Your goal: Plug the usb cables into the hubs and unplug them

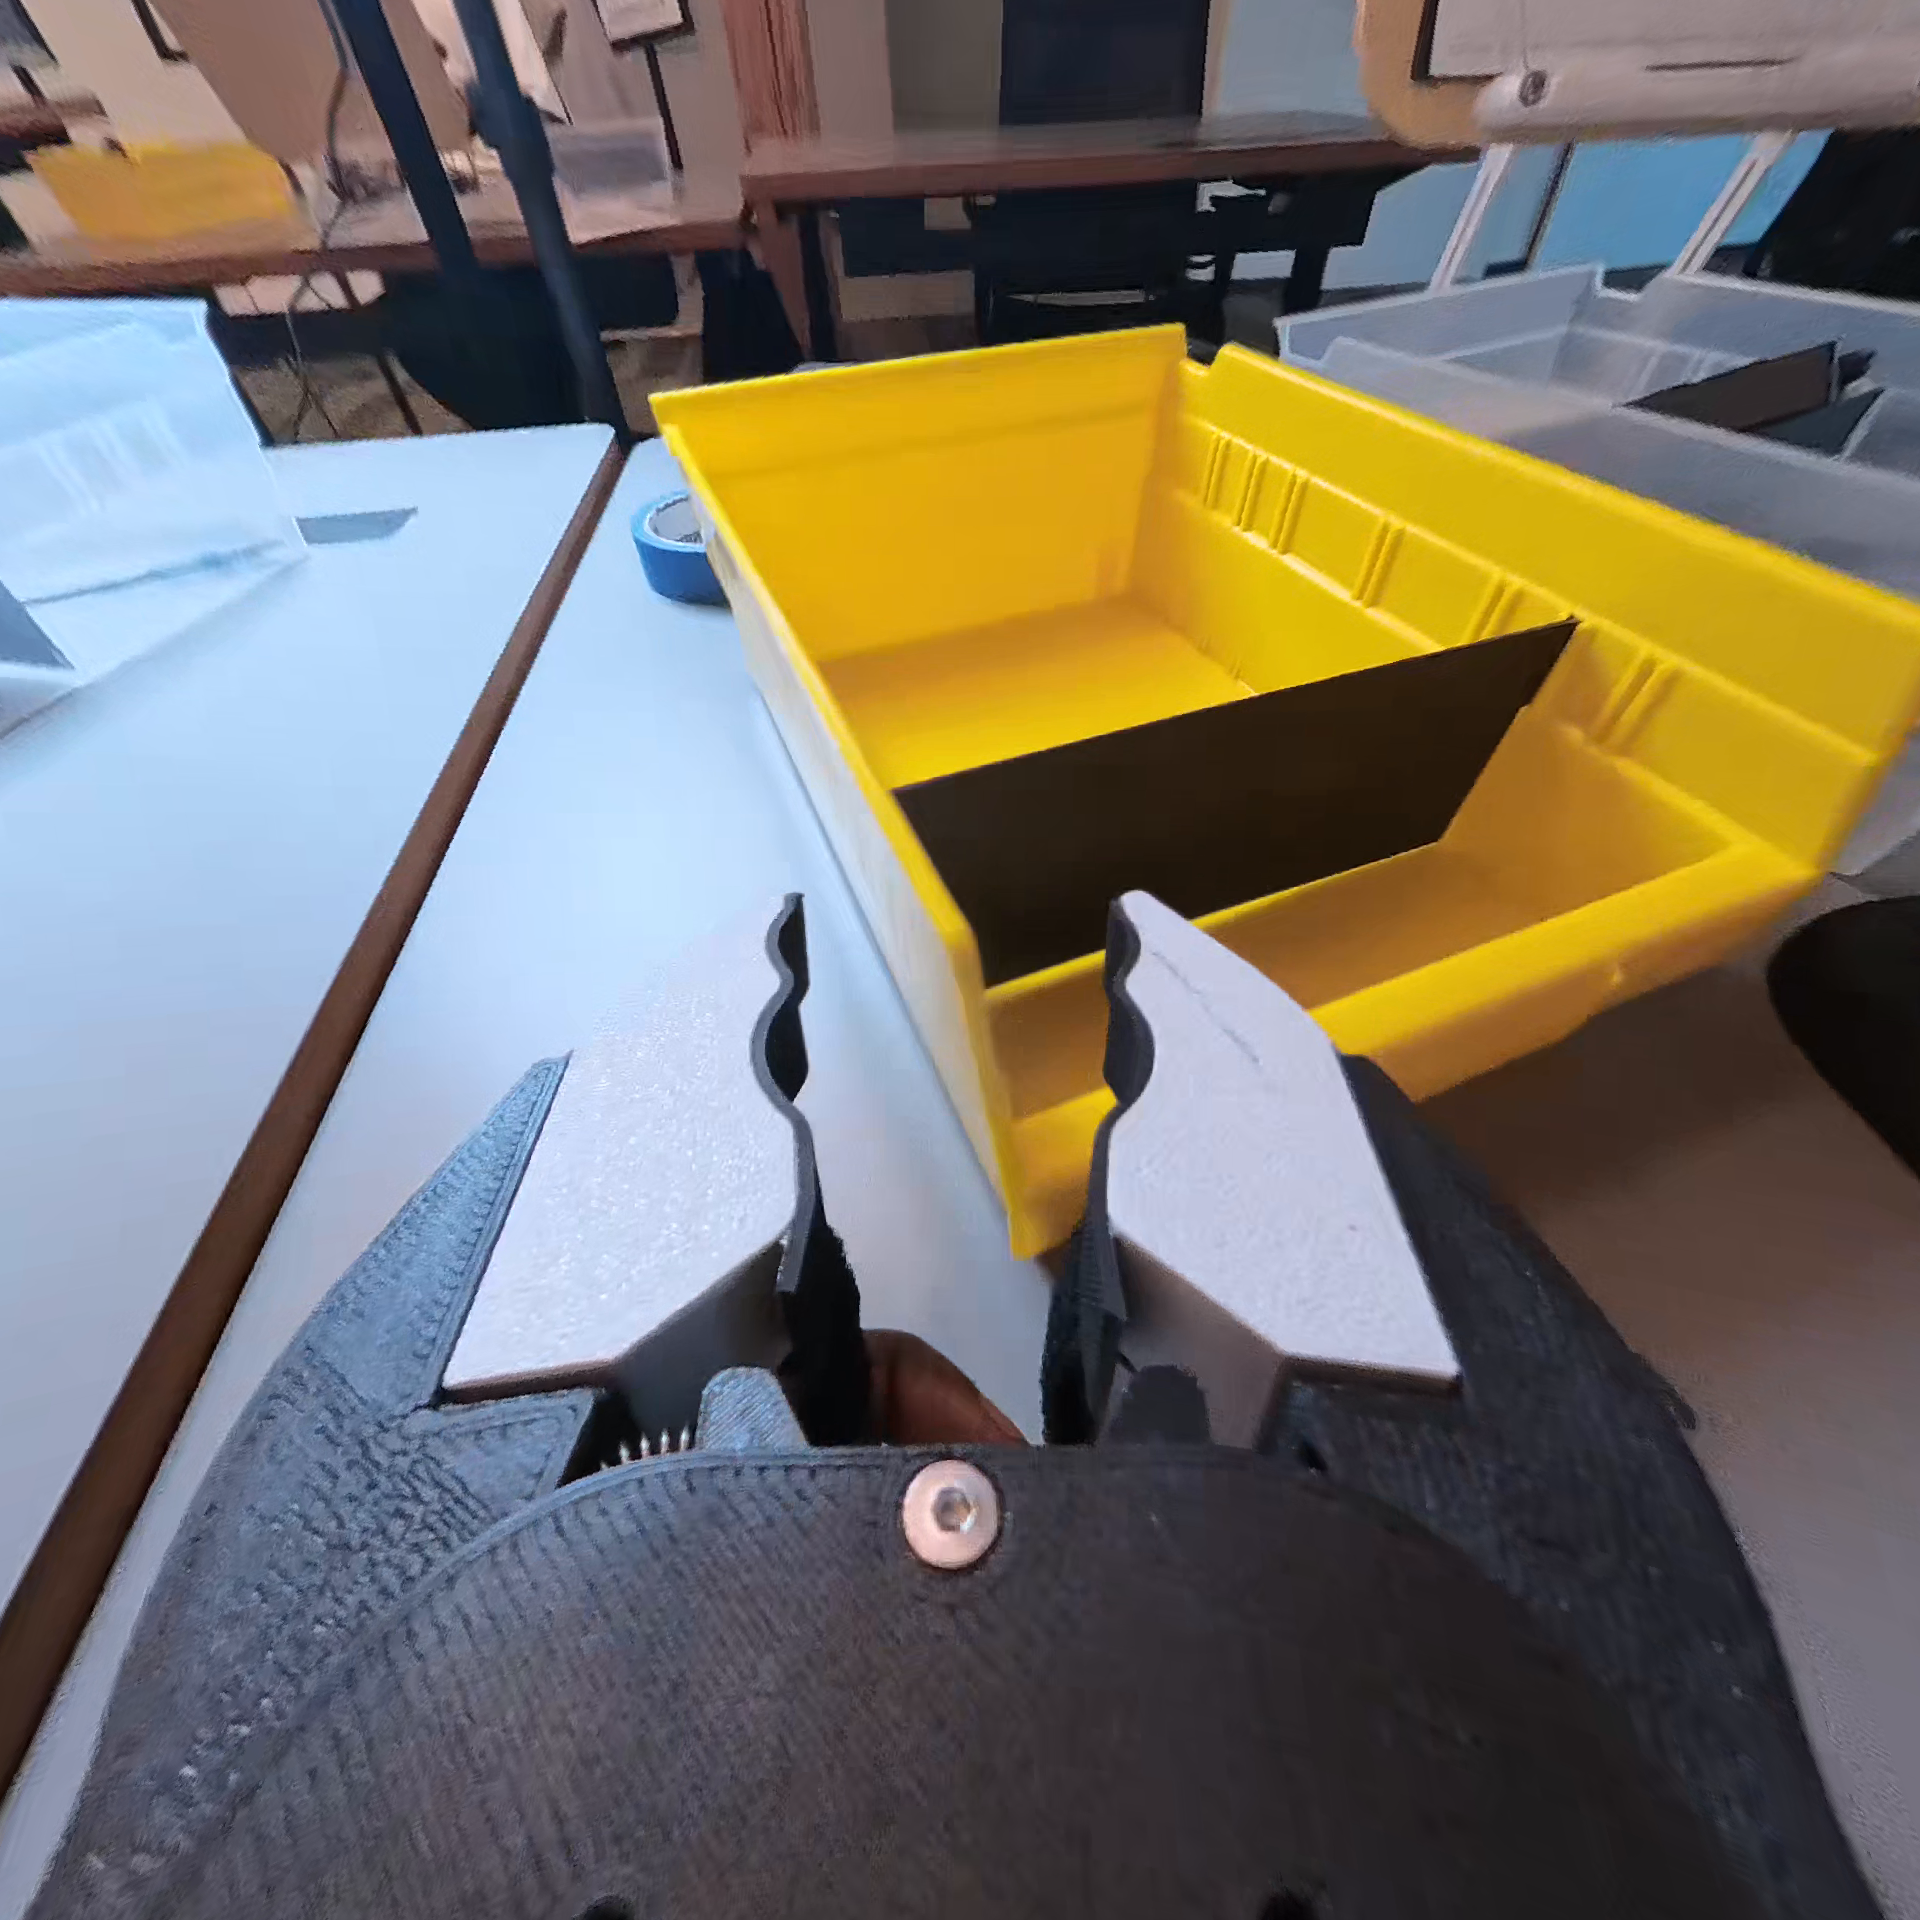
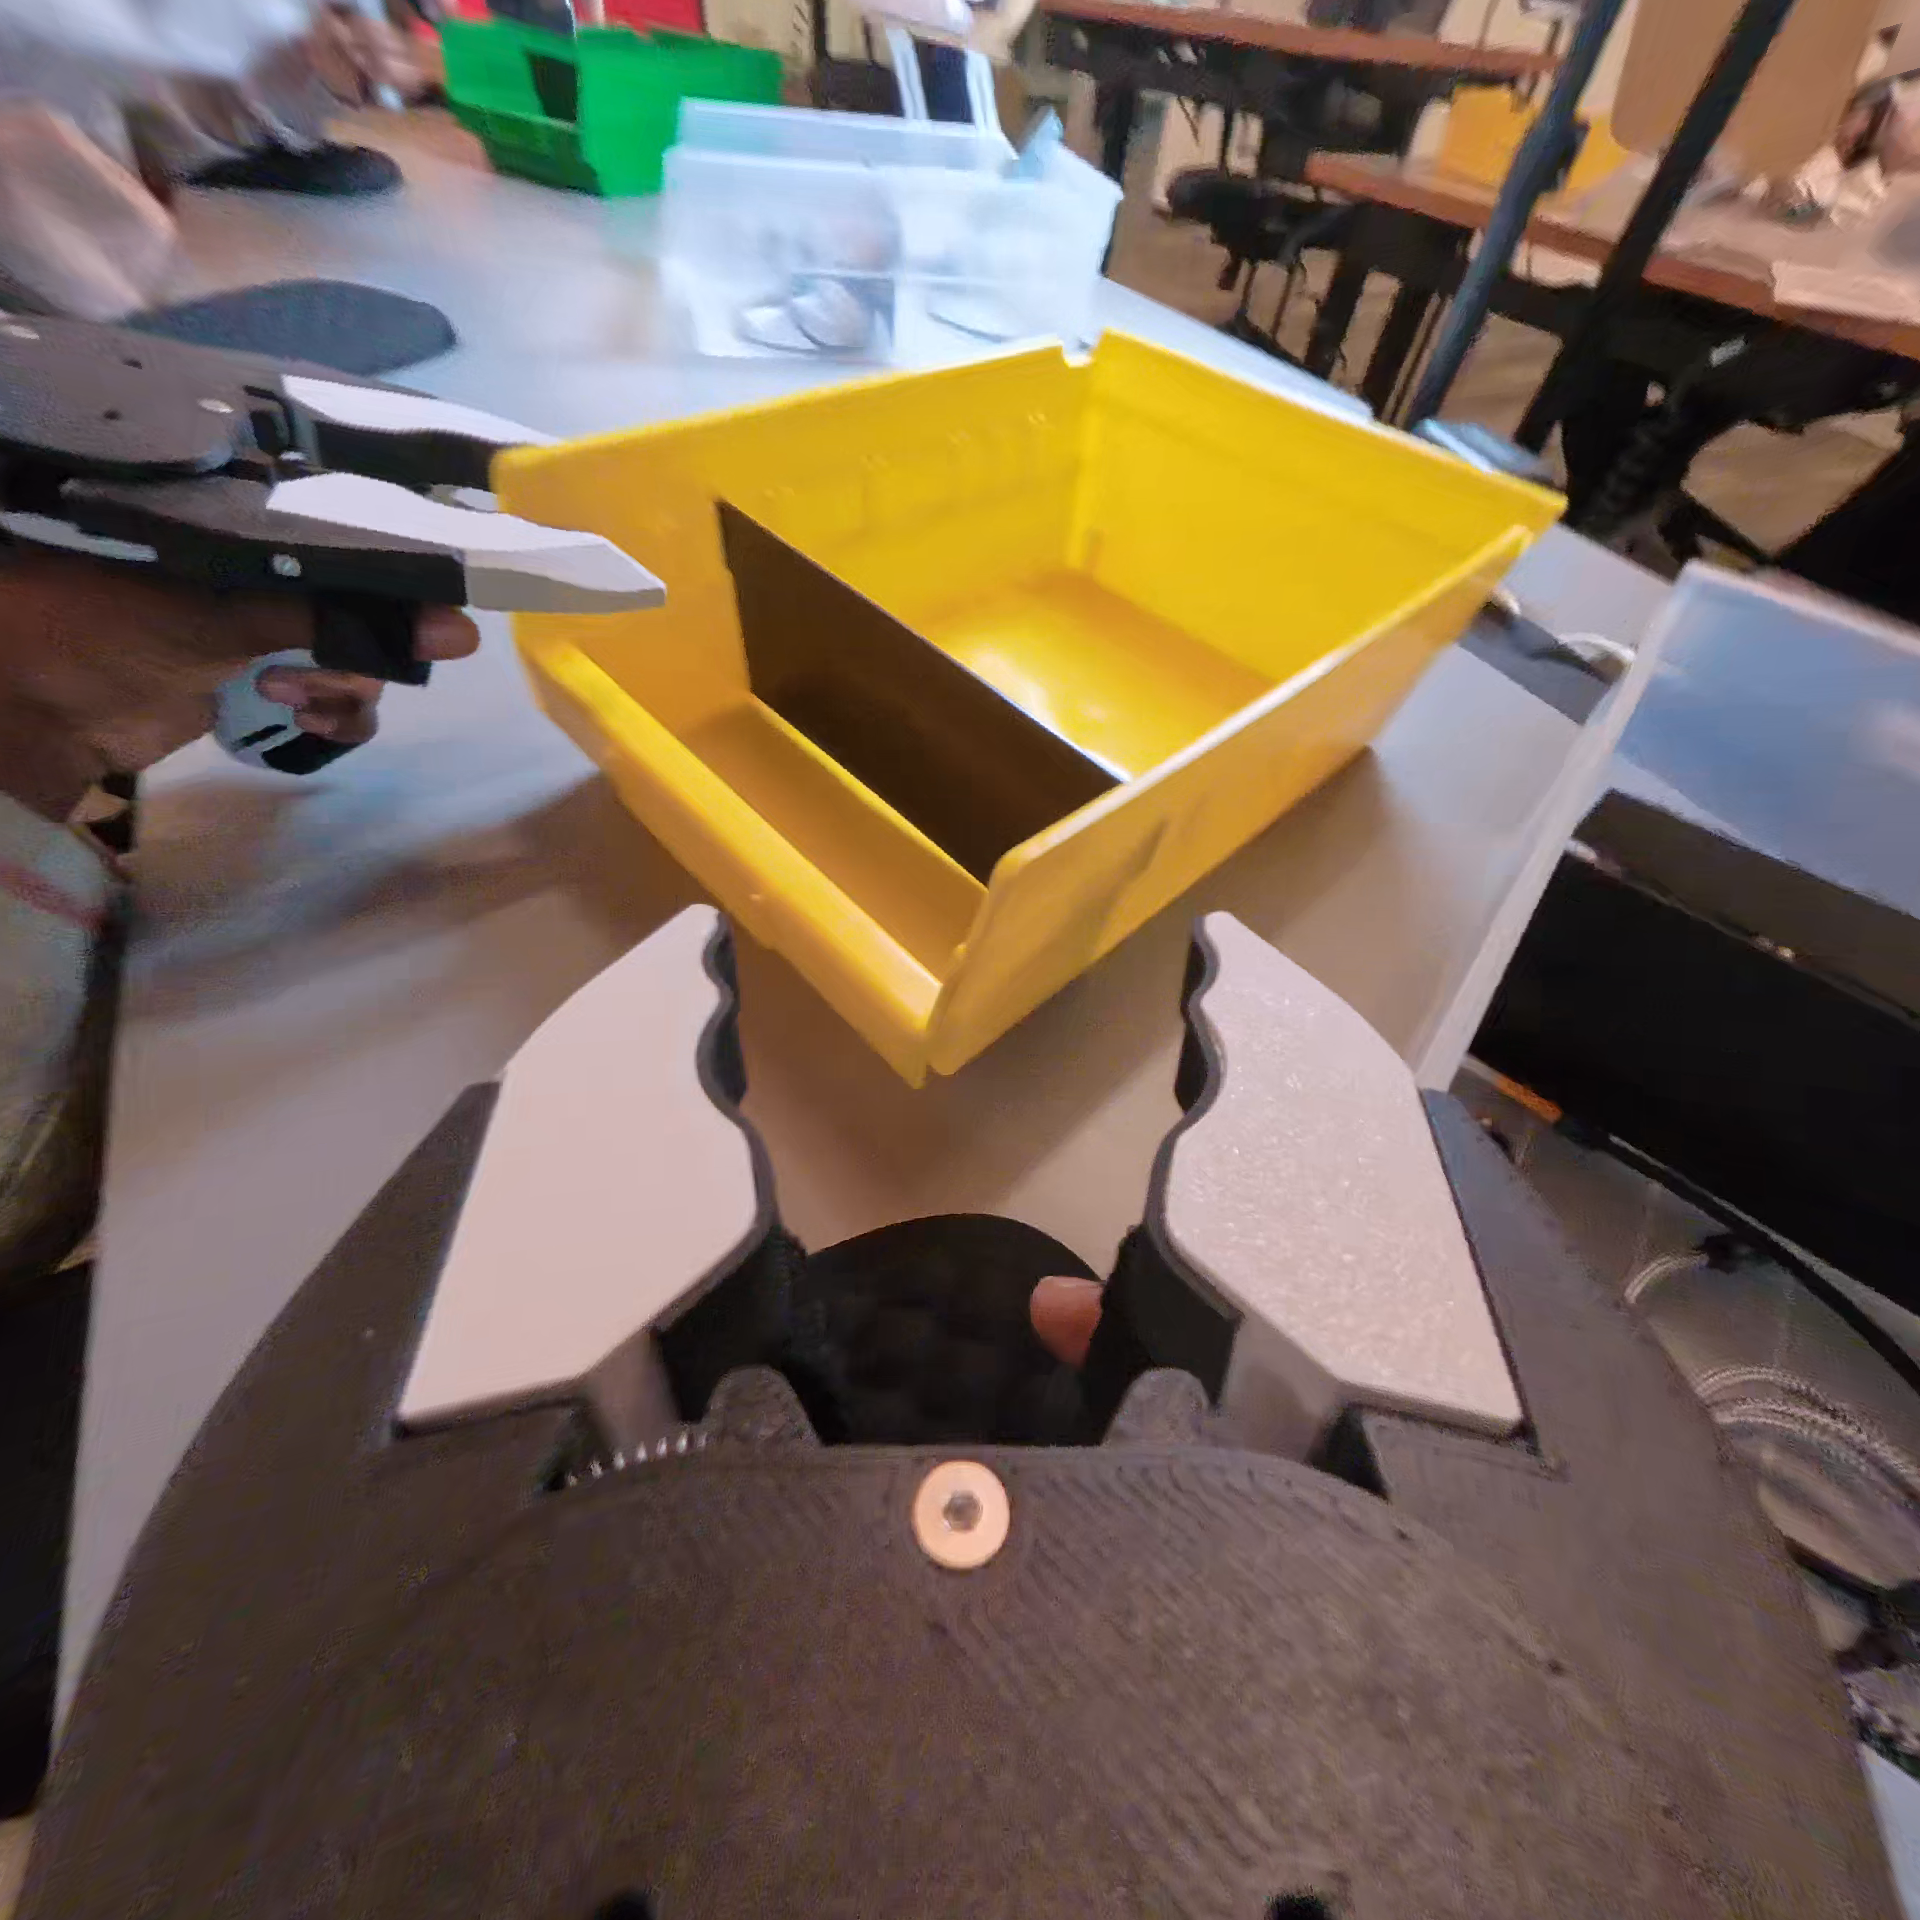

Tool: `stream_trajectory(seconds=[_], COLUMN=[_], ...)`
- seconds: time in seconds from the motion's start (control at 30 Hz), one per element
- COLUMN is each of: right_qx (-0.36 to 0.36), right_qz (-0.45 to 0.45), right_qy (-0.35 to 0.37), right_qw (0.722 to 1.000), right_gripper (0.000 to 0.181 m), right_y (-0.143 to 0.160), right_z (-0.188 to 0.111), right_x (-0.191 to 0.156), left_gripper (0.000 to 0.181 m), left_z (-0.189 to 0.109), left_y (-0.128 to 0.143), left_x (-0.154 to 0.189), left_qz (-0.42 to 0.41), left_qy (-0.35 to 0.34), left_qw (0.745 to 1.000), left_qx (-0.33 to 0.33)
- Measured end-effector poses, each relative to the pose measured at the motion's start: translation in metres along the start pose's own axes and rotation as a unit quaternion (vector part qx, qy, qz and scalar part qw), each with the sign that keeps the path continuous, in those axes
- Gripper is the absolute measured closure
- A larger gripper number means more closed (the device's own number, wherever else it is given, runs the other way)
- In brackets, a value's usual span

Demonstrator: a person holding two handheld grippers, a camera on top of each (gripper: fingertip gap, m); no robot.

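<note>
No usb cable or hub shows in either view. A yellow bin (image 1: 935, 488) with a black divider (image 1: 1195, 821) stands on the grey table, and both of its compartments are empty. My left gripper (image 1: 961, 925) is open and empty at the bin's near left corner, with one finger on each side of the bin's left wall. In the right wrist view the bin (image 2: 1247, 727) and its divider (image 2: 904, 717) lie just ahead of my right gripper (image 2: 961, 935), which is open and empty above the table. The left gripper (image 2: 561, 520) shows there at the bin's left.
A blue tape roll (image 1: 675, 545) lies behind the bin's left side. Clear bins (image 1: 1621, 364) stand at the back right and a clear box (image 1: 125, 447) on the left table. A clear container (image 2: 883, 249), a green bin (image 2: 613, 94) and a black box (image 2: 1766, 831) surround the bin.
</note>
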State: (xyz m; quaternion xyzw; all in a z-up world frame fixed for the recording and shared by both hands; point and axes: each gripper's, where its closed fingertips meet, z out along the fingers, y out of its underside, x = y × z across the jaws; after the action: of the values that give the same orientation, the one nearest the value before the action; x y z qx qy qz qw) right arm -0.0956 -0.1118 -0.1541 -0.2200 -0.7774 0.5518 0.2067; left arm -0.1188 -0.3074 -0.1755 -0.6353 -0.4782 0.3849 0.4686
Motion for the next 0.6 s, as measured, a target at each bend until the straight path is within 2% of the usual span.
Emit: stream_trajectory(seconds=[0.03,0.07,0.1,0.13,0.27,0.3,0.4,0.47,0.53,0.6], right_qx=[-0.014,-0.033,-0.050,-0.060,-0.079,-0.079,-0.086,-0.106,-0.122,-0.105], right_qz=[0.007,0.016,0.025,0.030,0.044,0.043,0.027,-0.013,-0.060,-0.090], right_qy=[0.007,0.007,0.004,0.003,-0.007,-0.013,-0.014,0.007,0.031,0.055], right_qw=[1.000,0.999,0.998,0.998,0.996,0.996,0.996,0.994,0.990,0.989], right_gripper=[0.103,0.104,0.105,0.108,0.117,0.118,0.123,0.137,0.144,0.147], right_y=[0.005,0.012,0.018,0.022,0.032,0.031,0.028,0.032,0.032,0.024], right_z=[0.007,0.013,0.018,0.022,0.034,0.037,0.045,0.050,0.052,0.051], right_x=[0.003,0.005,0.005,0.006,0.006,0.004,0.000,0.007,0.012,0.016], left_gripper=[0.128,0.143,0.164,0.168,0.167,0.158,0.130,0.157,0.163,0.169], left_z=[0.008,0.015,0.017,0.015,-0.006,-0.008,0.002,0.007,0.008,0.002], left_y=[0.003,0.008,0.013,0.016,0.031,0.033,0.021,0.017,0.011,-0.008], left_x=[0.002,0.004,-0.004,-0.005,0.004,0.008,0.009,0.002,-0.002,-0.005], left_qz=[0.011,0.024,0.041,0.067,0.083,0.079,0.047,0.049,0.060,0.059], left_qy=[-0.008,-0.017,-0.054,-0.064,-0.045,-0.029,-0.016,-0.040,-0.071,-0.111], left_qw=[1.000,1.000,0.997,0.995,0.981,0.980,0.992,0.995,0.993,0.991], left_qx=[-0.001,-0.010,-0.025,-0.046,-0.170,-0.177,-0.114,-0.075,-0.071,-0.040])
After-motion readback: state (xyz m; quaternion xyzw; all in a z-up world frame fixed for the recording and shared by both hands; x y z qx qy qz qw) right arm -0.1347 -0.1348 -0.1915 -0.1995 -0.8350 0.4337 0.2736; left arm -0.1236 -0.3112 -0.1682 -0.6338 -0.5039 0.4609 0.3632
